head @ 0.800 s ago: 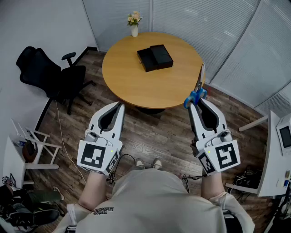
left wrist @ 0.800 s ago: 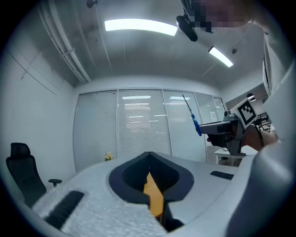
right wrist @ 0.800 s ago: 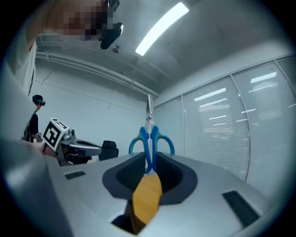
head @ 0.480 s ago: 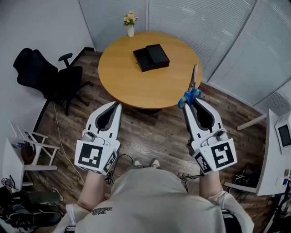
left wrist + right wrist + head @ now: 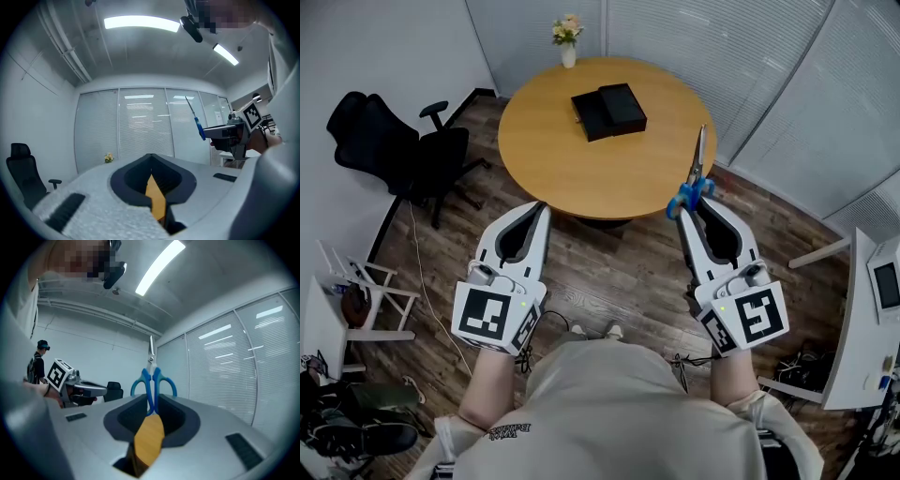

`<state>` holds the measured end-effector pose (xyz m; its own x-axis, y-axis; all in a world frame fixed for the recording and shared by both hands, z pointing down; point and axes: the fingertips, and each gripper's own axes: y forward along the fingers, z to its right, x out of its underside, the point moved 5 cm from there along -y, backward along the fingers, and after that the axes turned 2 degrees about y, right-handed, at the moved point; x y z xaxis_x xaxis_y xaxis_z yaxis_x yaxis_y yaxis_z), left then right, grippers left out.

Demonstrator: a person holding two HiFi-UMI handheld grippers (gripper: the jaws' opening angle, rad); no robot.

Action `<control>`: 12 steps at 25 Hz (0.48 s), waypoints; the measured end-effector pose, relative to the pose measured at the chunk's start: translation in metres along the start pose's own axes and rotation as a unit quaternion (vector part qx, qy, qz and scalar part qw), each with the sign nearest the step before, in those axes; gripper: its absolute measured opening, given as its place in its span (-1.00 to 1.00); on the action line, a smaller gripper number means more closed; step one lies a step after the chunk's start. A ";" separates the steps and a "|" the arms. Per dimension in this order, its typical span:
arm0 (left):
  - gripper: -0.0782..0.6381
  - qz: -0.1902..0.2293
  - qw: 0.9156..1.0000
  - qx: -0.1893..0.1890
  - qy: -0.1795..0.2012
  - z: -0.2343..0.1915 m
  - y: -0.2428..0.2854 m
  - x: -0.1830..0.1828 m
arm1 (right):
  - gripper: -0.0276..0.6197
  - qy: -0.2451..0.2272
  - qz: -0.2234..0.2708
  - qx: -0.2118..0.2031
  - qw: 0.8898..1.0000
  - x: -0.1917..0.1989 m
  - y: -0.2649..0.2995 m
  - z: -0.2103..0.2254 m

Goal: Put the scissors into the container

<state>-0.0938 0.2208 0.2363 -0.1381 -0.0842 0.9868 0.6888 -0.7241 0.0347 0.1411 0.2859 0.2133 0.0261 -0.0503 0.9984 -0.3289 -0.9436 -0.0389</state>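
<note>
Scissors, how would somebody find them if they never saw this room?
Find the round wooden table, then look at its near right edge for the white right gripper. The scissors stick out of its jaws with the blades pointing away from the person. Their bright blue handles set them apart, and the left gripper holds nothing.

bright even ceiling light; gripper views fisheye-warped, edges dark, jaws soft.

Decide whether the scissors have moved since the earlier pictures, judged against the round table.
Yes. Held in the right tongs, the scissors shifted slightly left: blades earlier at the table right rim now lie over its top.
</note>
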 end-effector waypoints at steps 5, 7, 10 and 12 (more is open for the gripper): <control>-0.72 -0.003 1.000 -0.007 0.004 0.017 0.009 0.000 | -0.65 0.005 0.001 -0.010 1.000 0.005 -0.006 0.016; -0.72 -0.003 1.000 -0.010 0.005 0.025 0.011 0.000 | -0.65 0.006 0.002 -0.014 1.000 0.007 -0.010 0.022; -0.72 -0.003 1.000 -0.014 0.008 0.034 0.015 0.000 | -0.65 0.008 0.004 -0.018 1.000 0.008 -0.013 0.030; -0.72 -0.004 1.000 -0.017 0.009 0.038 0.017 -0.001 | -0.65 0.010 0.005 -0.019 1.000 0.009 -0.015 0.035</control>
<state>-0.0549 0.2350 0.2421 -0.1558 -0.0899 0.9837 0.6633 -0.7475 0.0367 0.1787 0.2878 0.2219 0.0033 -0.0528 0.9986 -0.3653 -0.9297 -0.0480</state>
